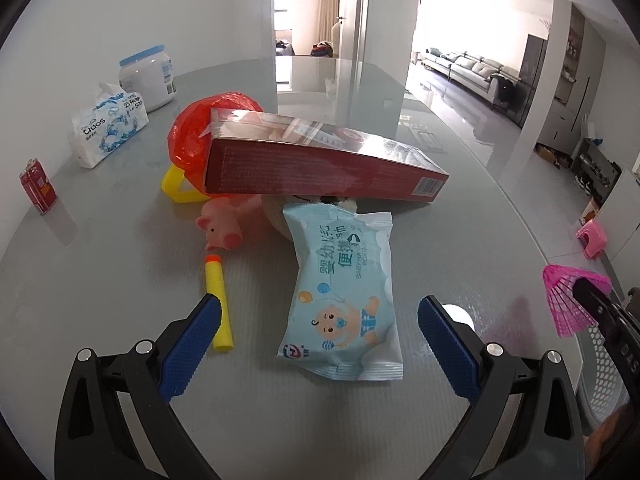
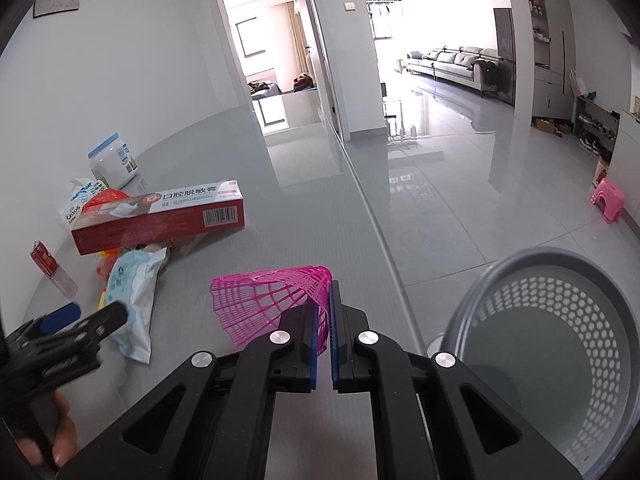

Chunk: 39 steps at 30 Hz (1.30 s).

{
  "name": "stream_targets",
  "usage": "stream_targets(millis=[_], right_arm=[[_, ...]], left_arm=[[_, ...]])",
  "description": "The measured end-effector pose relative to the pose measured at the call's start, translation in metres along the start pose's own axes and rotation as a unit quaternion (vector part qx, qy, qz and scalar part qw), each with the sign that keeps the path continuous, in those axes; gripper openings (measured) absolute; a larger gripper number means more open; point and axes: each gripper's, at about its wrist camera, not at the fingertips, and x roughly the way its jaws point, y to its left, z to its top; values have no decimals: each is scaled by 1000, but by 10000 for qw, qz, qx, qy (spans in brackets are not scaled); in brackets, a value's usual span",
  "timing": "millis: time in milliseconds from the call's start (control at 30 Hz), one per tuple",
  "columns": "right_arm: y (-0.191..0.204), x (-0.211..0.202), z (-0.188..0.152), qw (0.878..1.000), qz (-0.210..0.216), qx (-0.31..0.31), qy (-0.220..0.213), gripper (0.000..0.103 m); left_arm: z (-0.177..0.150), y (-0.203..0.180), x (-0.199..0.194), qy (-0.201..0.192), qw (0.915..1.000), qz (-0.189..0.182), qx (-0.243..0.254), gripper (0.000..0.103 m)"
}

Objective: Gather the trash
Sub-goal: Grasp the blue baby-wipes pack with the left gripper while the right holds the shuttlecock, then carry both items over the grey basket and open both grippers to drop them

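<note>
My right gripper (image 2: pixel 325 312) is shut on a pink plastic shuttlecock skirt (image 2: pixel 264 300) and holds it above the grey table, left of a grey perforated bin (image 2: pixel 560 344). The same skirt shows in the left wrist view (image 1: pixel 568 300) at the right edge. My left gripper (image 1: pixel 320 320) is open and empty, its blue pads either side of a pale blue baby wipes pack (image 1: pixel 344 284) lying flat on the table. A yellow foam dart (image 1: pixel 218 304) lies by the left pad. A red toothpaste box (image 1: pixel 316 160) rests on a red plastic bag (image 1: pixel 200 128) and other litter.
A pink rubber pig (image 1: pixel 220 228) and a yellow piece (image 1: pixel 180 188) lie under the box. A tissue pack (image 1: pixel 108 124), a white jar (image 1: pixel 148 76) and a small red can (image 1: pixel 38 184) stand at the far left. The table edge (image 2: pixel 384 232) runs beside the bin.
</note>
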Motion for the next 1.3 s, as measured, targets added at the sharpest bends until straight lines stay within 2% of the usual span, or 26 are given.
stream_targets(millis=[233,300,333,400,500,767,867,967,1100,1200,1300], right_arm=[[-6,-16,-14,9999,47,89,31,5],[-9,-18,-18,9999,46,126,56,5],[-9,-18,-19,9998,53,153,70,5],[-11,-18,-20,9997,68,206,103,5],[-13,-18,-21,9997,58,234,106,5],[-19,-29,-22,9992,150,371,39,5],[-28,-42,-22,9990,88,439,-97,5],[-47,-60,-24,9981,-96,571,-232,5],[-83,-84,-29,9951,-512,775,-339,5],[-111,-99,-35,9916,-857,894,-358,5],[-136,-109,-46,9875,-1133,1041,-326,5]], left_arm=[[4,-10,23,156,9996,217,104,95],[4,-10,23,161,9997,159,114,82],[3,-11,22,168,9997,129,122,79],[2,-11,22,193,9997,54,152,64],[-2,-10,17,191,9996,-134,174,56],[-8,-7,-21,-147,9986,-318,397,53],[-6,-19,-42,-315,9965,-543,546,53],[-4,-45,-61,-502,9915,-889,805,53],[-5,-97,-74,-620,9806,-1418,1205,53],[-10,-139,-71,-504,9711,-1784,1505,53],[-22,-182,-61,-204,9586,-2123,1885,53]])
